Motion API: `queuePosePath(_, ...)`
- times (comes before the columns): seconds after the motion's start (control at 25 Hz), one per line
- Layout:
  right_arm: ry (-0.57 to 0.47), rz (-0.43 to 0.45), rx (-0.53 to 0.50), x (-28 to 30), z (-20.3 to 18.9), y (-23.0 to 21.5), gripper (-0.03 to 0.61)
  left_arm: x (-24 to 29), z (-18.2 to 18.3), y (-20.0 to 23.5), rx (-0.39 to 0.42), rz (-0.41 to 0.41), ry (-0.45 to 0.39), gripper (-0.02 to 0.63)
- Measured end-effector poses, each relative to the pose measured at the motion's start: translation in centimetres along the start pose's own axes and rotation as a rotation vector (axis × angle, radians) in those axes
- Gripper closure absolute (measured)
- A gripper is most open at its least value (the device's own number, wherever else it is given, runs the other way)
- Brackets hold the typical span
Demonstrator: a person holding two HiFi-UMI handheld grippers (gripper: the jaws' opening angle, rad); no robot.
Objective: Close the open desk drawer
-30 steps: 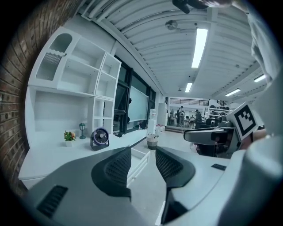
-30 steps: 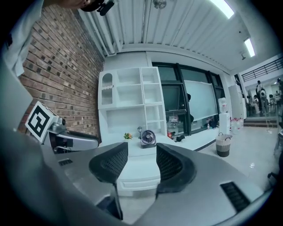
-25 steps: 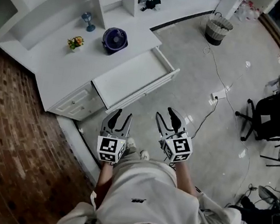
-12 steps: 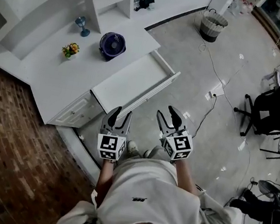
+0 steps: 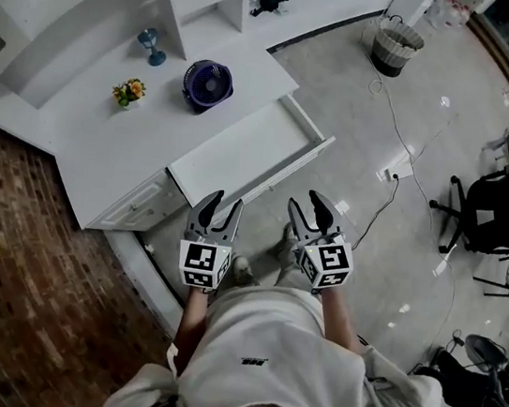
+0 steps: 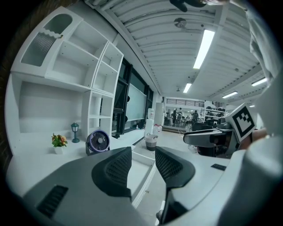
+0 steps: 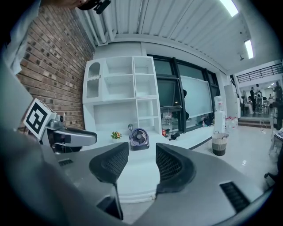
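Still my left claw (image 5: 222, 204) and right claw (image 5: 304, 205) stay open, empty, just short of the open drawer (image 5: 248, 150) under the white worktop (image 5: 121, 145), pale floor (image 5: 420, 109) around

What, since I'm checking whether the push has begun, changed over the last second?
Little: one shoe stepped forward toward the drawer, and the head view shifted slightly. The left claw and right claw stay open, empty and short of the drawer, which remains open.
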State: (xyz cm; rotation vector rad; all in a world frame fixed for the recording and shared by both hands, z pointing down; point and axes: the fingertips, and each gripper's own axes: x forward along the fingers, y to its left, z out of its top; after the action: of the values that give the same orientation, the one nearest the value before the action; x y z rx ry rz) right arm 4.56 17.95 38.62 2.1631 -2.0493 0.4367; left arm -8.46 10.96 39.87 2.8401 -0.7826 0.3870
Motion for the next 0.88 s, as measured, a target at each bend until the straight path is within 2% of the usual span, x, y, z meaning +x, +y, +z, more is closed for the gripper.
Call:
queuePosePath(0.2, 0.011, 0.049, -0.017, 2.4, -0.3, -2.4, 0.382, 2.6, -0.1, 0.1, 0.001, 0.04, 0.014, 0.433)
queuePosePath(0.48, 0.045, 0.114, -0.037, 5.5, -0.1, -7.2, 0.382, 7.3, 0.0, -0.4, -0.046, 0.11, 0.026, 0.434)
queuePosePath(0.68, 0.063, 0.158, -0.041, 7.6, 1.0, -10.7, 0.382, 10.4, 0.4, -0.7, -0.068, 0.19, 0.036, 0.434)
queuePosePath(0.88, 0.097, 0.217, -0.041, 9.6, 0.3, -14.1, 0.382, 13.1, 0.0, -0.7, -0.1, 0.285, 0.055, 0.431)
